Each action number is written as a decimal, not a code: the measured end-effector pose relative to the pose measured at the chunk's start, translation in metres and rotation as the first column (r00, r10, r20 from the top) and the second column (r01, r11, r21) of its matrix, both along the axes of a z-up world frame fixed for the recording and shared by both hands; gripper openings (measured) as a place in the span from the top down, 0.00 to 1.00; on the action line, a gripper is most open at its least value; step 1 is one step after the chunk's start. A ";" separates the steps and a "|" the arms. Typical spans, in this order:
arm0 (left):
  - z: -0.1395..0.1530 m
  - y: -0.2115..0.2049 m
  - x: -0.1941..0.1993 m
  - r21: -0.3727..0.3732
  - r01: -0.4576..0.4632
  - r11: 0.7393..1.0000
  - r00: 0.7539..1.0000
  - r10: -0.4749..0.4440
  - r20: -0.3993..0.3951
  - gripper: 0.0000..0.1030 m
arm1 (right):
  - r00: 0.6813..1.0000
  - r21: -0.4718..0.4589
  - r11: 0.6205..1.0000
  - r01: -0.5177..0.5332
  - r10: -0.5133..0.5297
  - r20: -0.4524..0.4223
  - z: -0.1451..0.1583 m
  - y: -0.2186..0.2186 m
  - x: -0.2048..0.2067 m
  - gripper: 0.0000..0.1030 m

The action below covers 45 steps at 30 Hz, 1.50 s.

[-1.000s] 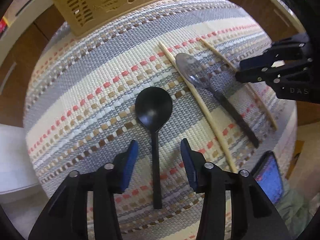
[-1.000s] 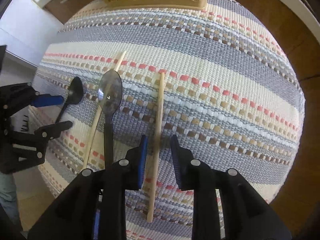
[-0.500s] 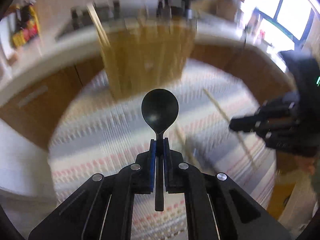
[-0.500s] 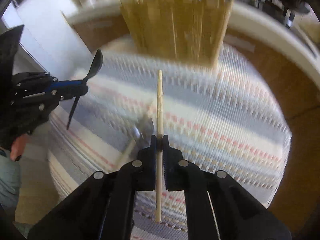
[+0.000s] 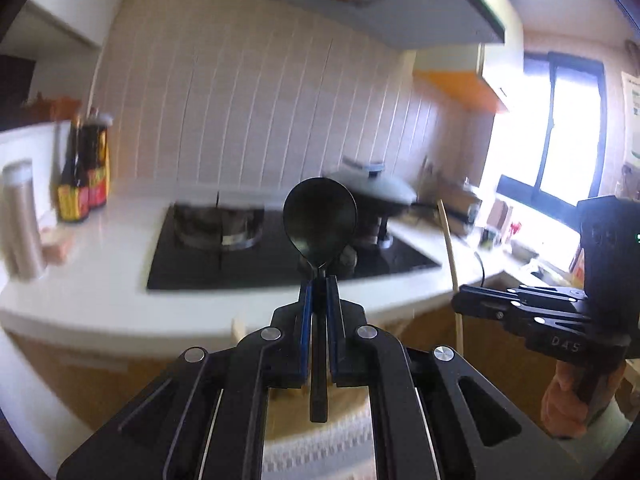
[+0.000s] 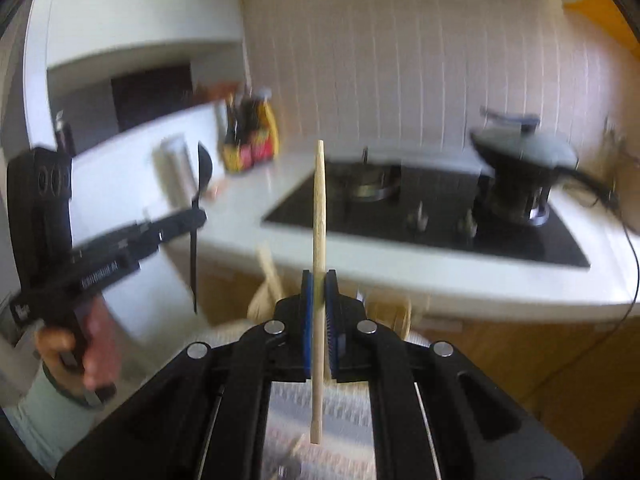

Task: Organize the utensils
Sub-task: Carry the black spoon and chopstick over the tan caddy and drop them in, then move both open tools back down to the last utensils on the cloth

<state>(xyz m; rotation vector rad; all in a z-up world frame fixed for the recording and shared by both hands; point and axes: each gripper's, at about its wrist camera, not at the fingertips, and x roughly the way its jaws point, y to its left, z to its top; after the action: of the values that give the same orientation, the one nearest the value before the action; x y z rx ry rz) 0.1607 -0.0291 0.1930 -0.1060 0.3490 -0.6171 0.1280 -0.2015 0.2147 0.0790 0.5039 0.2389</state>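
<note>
Clearance relative to the hob (image 5: pixel 256 256). Open air lies between the hob's near edge and both raised grippers. On the hob, a burner ring (image 5: pixel 219 227) sits left and a lidded pan (image 6: pixel 524 160) right, its handle projecting rightward. Left of the hob, sauce bottles (image 5: pixel 84 176) and a steel canister (image 5: pixel 22 220) stand on the white counter (image 5: pixel 100 280). Above the hob, the extractor hood (image 5: pixel 352 4) limits headroom.

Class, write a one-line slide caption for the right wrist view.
Right gripper clamps a wooden chopstick upright before the stove; left gripper holds a black spoon.
</note>
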 end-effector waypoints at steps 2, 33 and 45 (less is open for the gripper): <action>0.008 -0.004 0.004 -0.034 0.001 0.999 0.998 0.001 0.058 0.95 | 0.997 -0.002 1.000 0.029 -0.029 0.069 0.007 -0.003 0.006 0.96; -0.103 -0.008 0.069 -0.070 -0.063 0.996 0.996 0.067 0.065 0.67 | 0.959 0.036 0.977 0.210 -0.213 0.187 -0.089 -0.025 0.065 0.90; -0.063 0.043 -0.011 -0.091 -0.038 0.995 0.999 0.041 0.033 0.40 | 0.987 0.095 0.984 0.154 -0.157 0.023 -0.070 -0.033 -0.018 0.38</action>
<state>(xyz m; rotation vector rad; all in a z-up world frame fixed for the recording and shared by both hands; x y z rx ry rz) 0.1498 0.0140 0.1301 -0.1883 0.2847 -0.5947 0.1102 -0.2345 0.1451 0.2044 0.4541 0.1106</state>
